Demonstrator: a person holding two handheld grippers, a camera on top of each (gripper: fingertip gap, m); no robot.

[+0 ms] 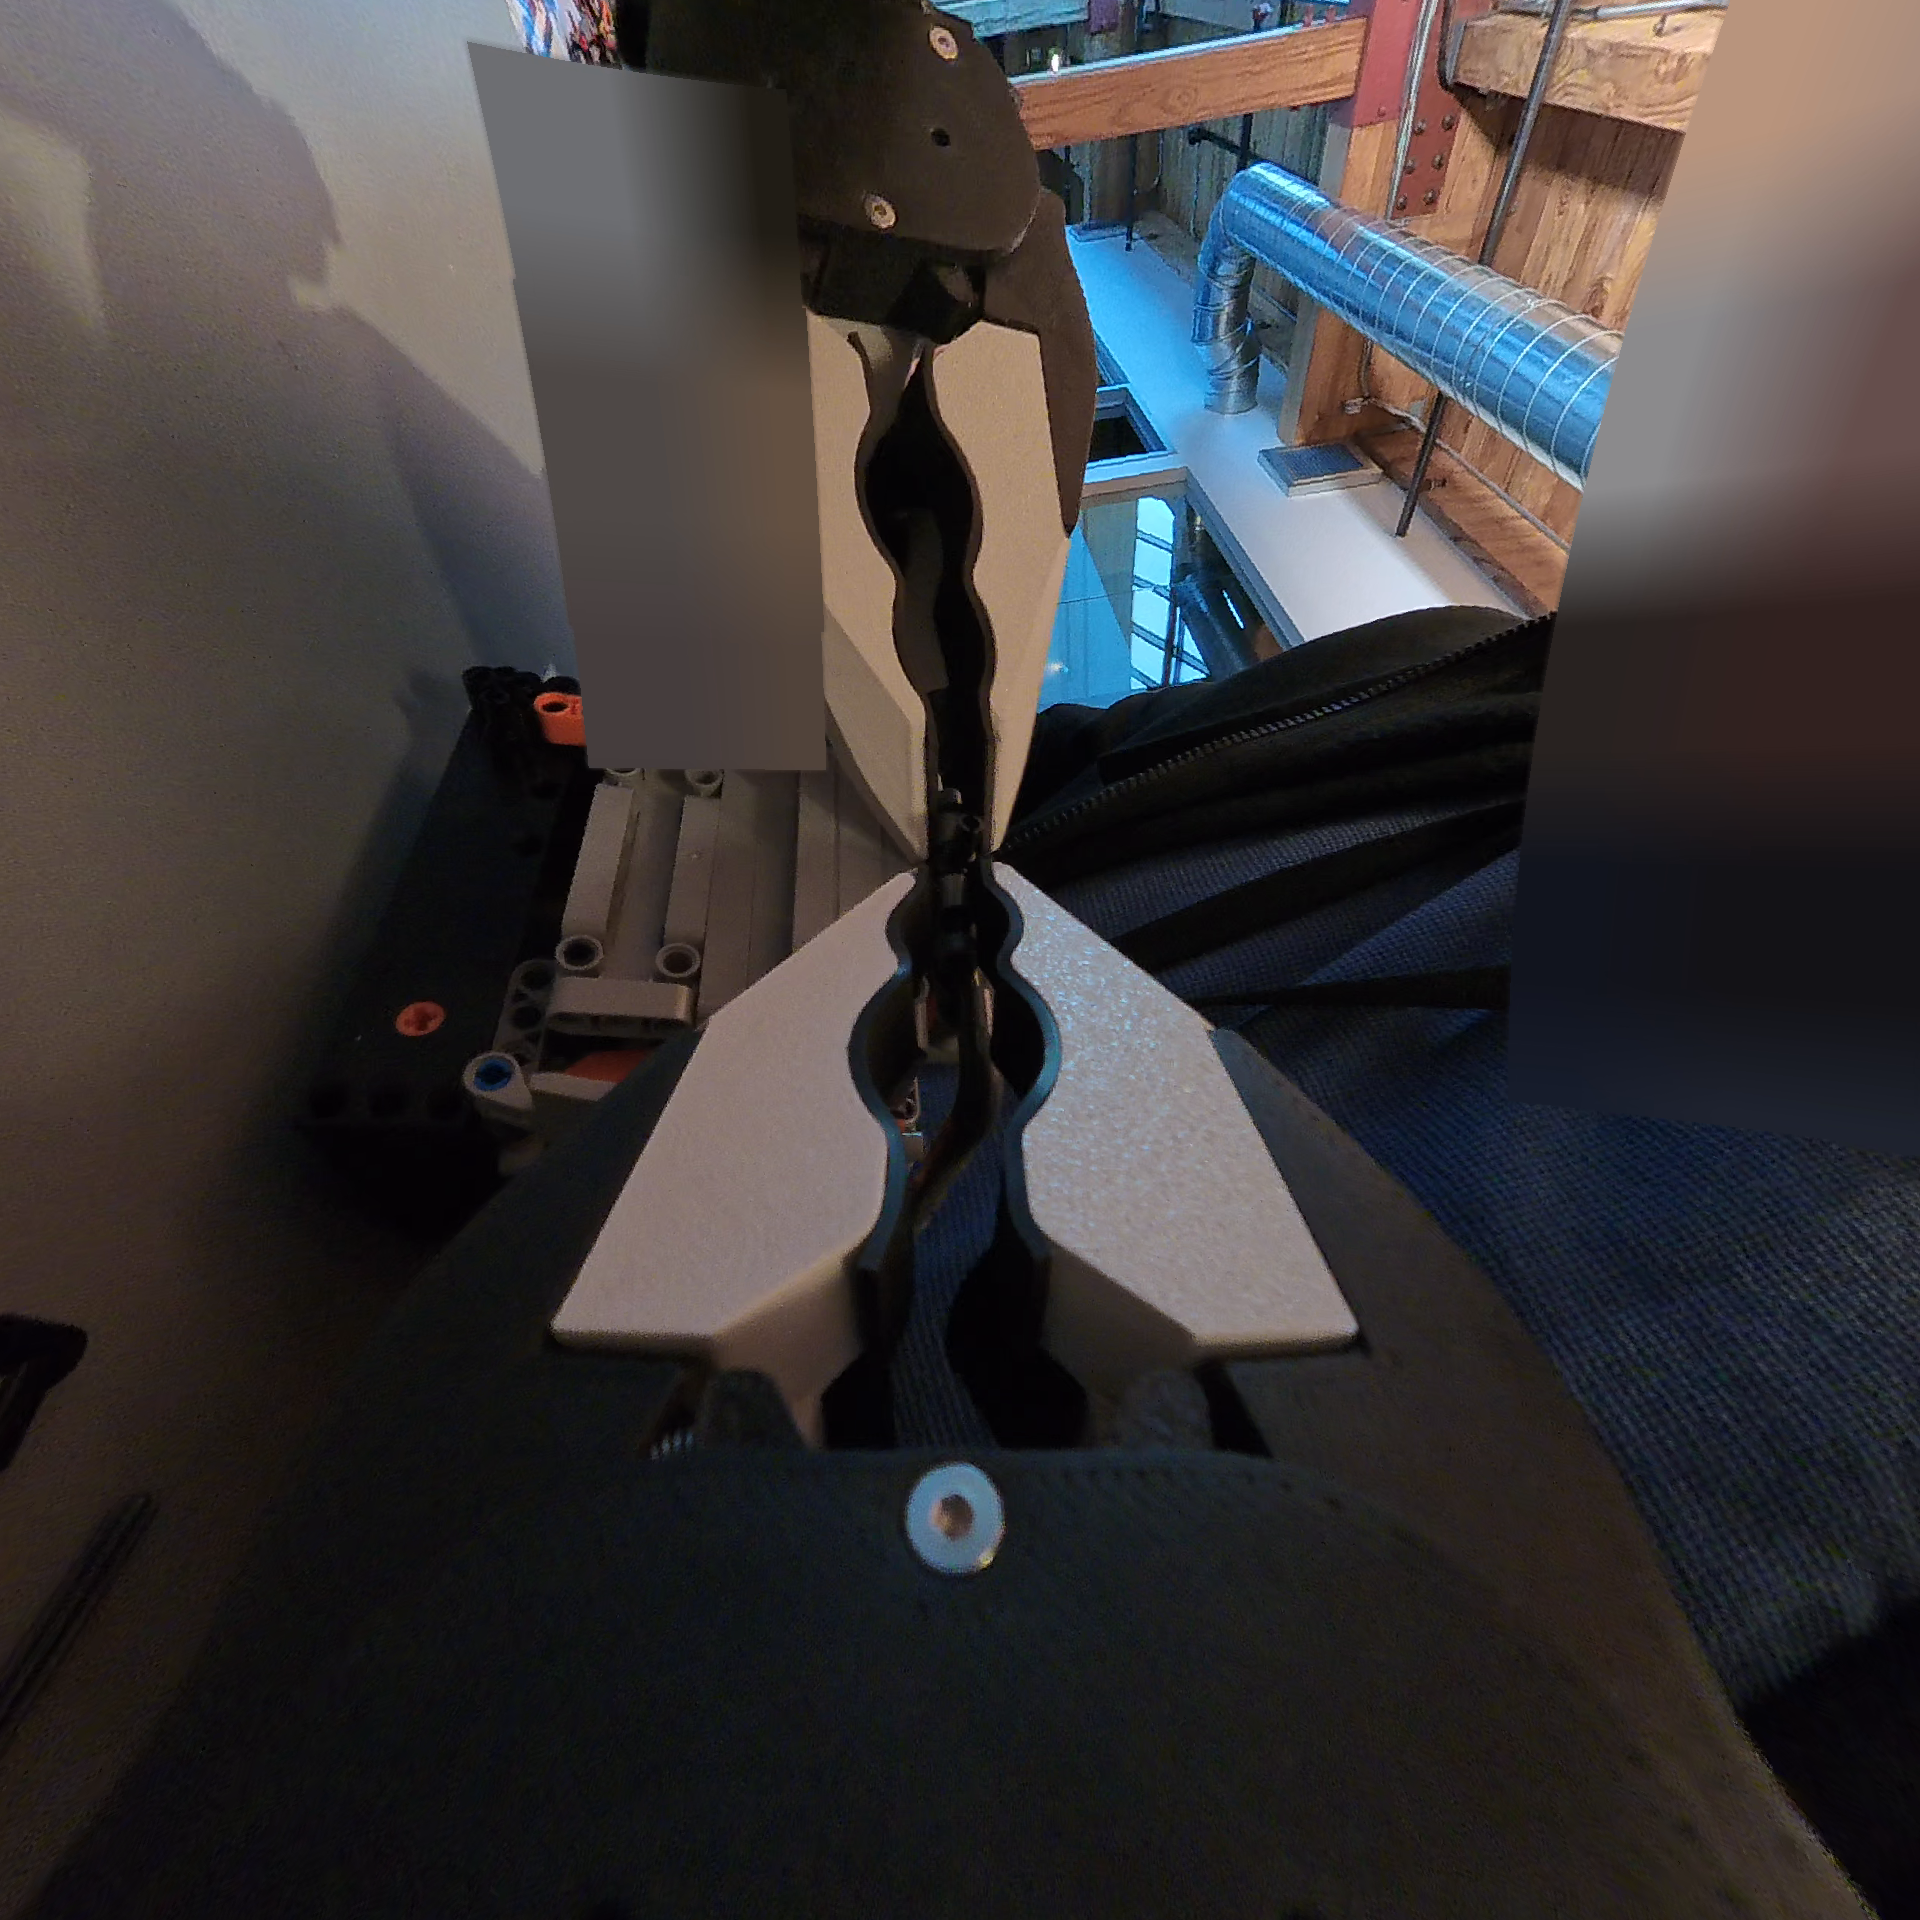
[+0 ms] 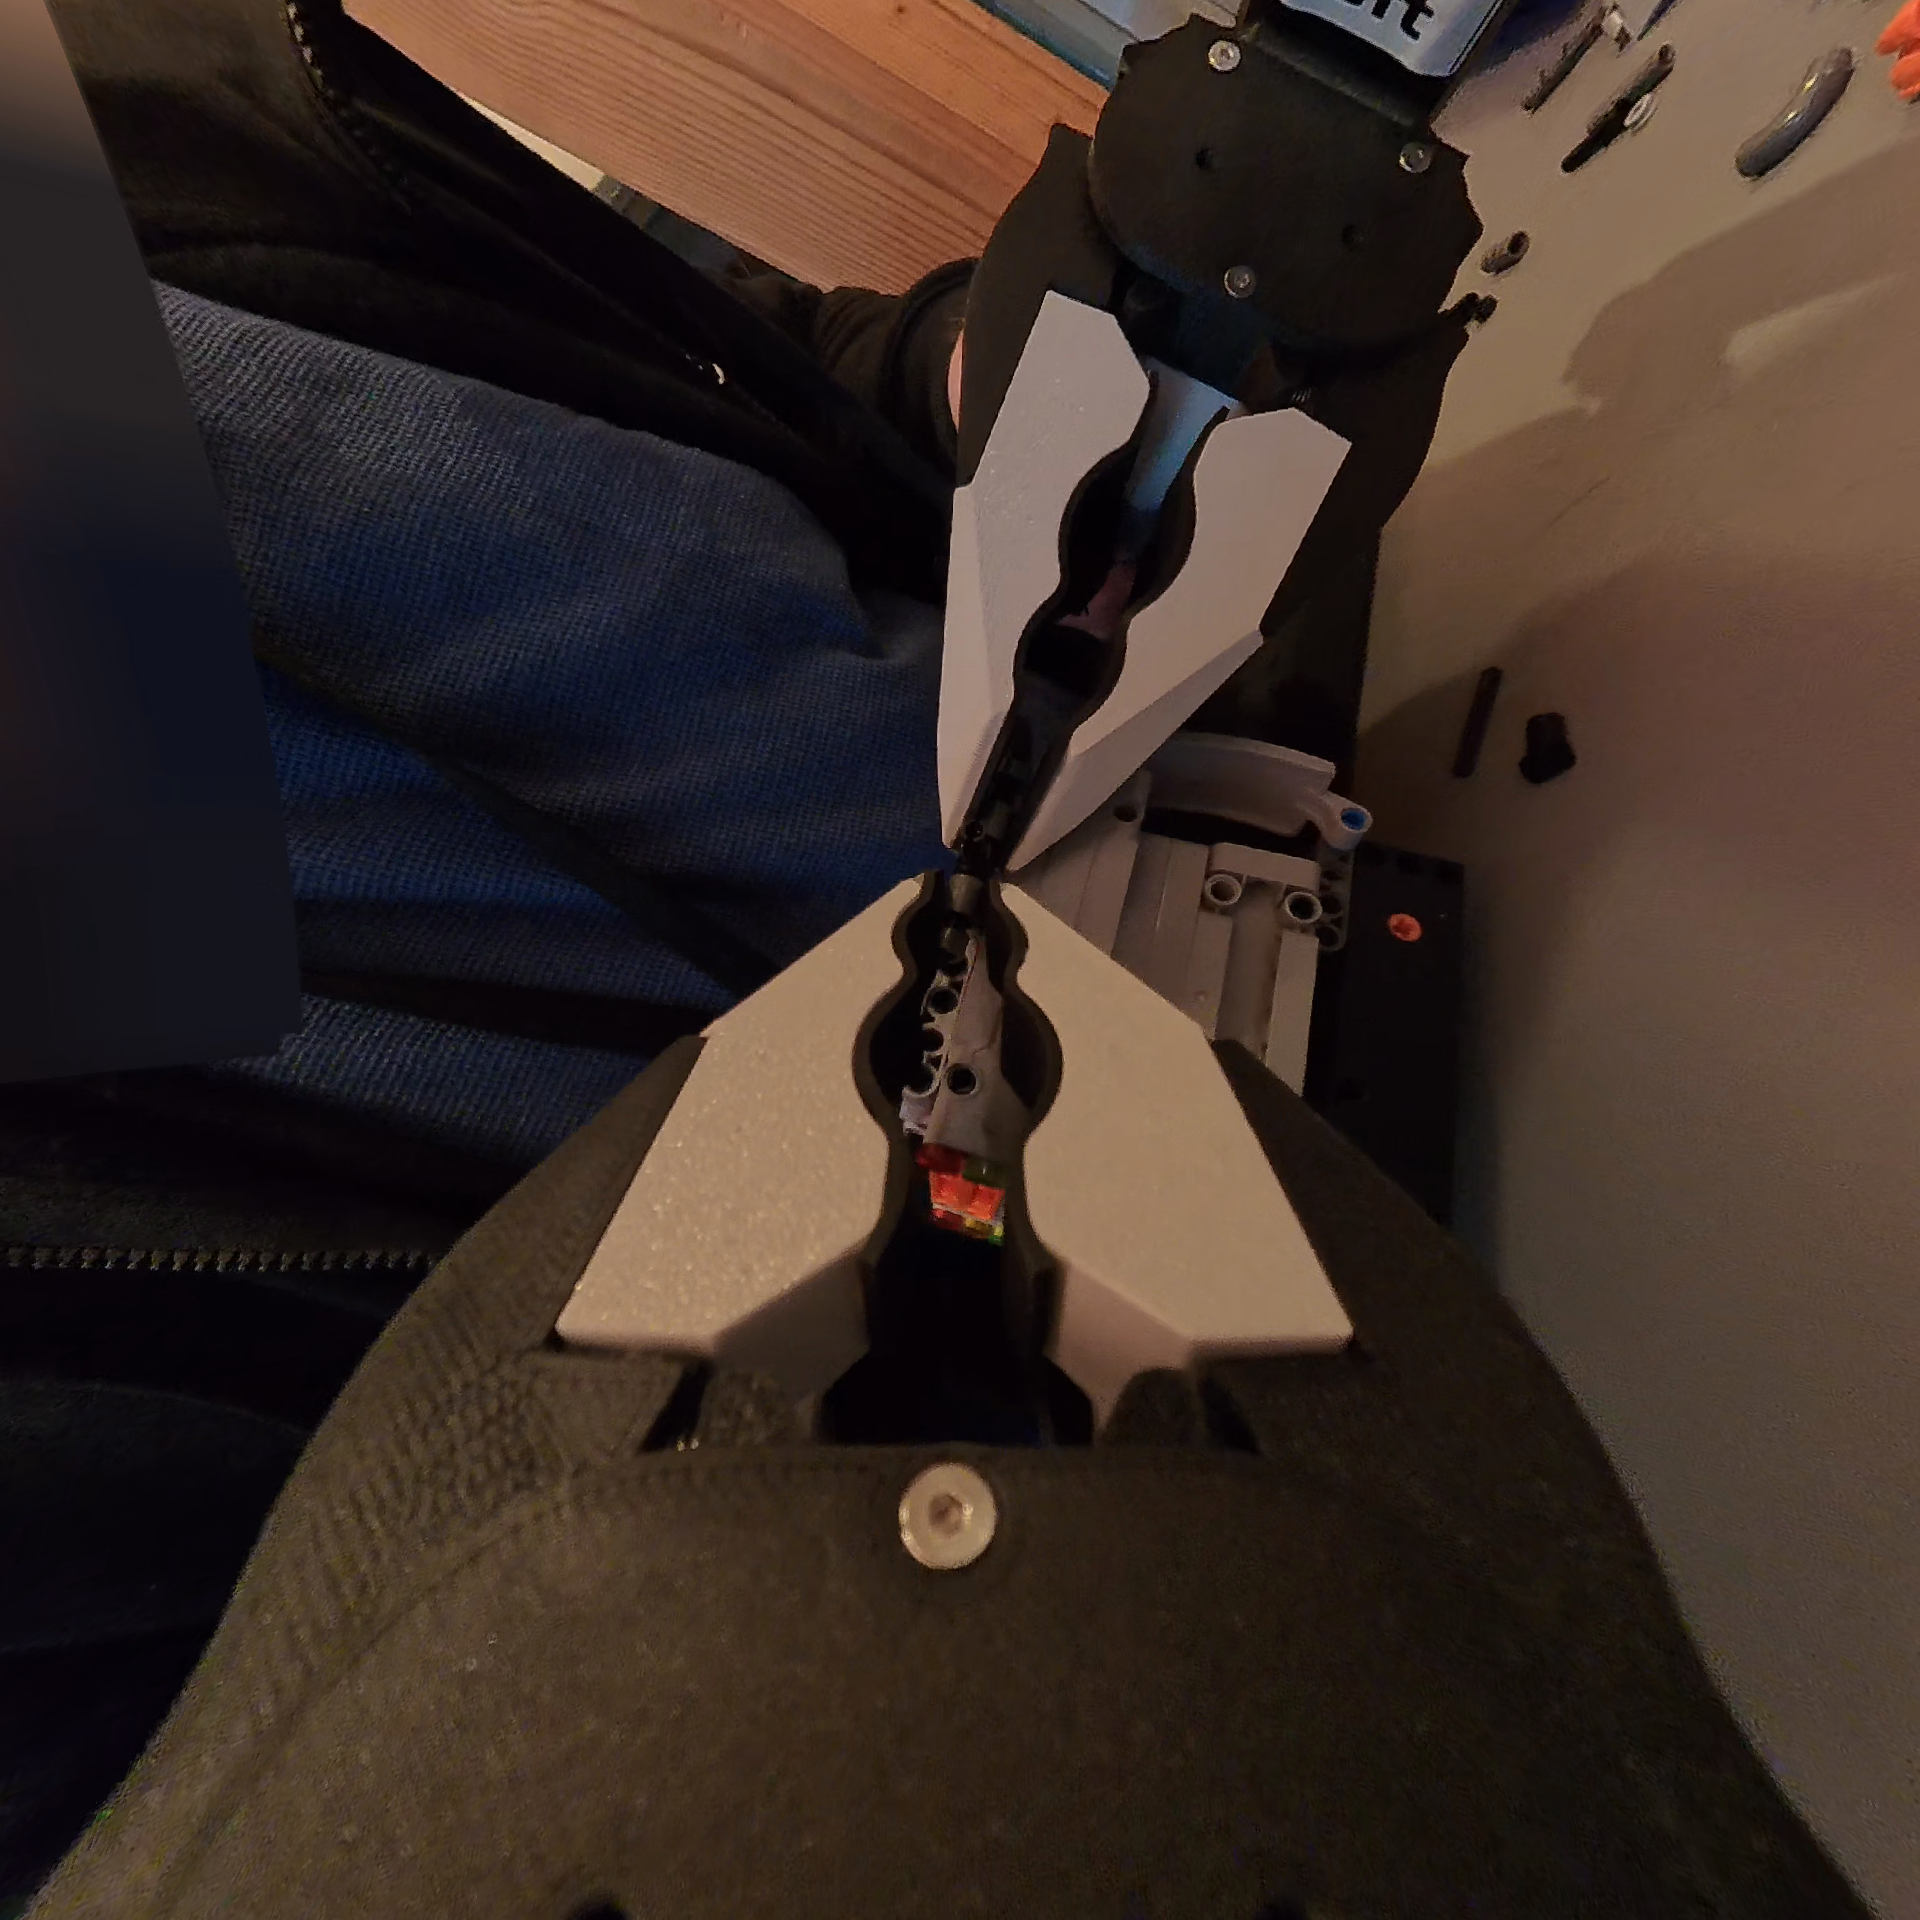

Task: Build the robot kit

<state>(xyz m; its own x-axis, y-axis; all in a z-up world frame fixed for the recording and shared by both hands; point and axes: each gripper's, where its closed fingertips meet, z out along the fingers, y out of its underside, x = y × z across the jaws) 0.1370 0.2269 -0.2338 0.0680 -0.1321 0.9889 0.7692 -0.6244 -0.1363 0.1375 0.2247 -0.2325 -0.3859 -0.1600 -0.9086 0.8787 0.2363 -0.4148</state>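
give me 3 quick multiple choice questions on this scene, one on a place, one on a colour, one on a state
1. Where do the left tongs and right tongs meet?
A. tip to tip on a small black pin
B. far apart, one at each table edge
C. one stacked flat on the other

2. What colour is the round peg on the black beam of the brick assembly?
A. yellow
B. orange-red
C. white

3. How do the fingers of the left tongs stand?
A. spread wide, holding nothing
B. closed on the black pin
C. out of view

Key: 1 A, both views show the tips facing on the pin; 2 B, the peg reads orange-red in the right wrist view; 3 B, the tips pinch the pin.
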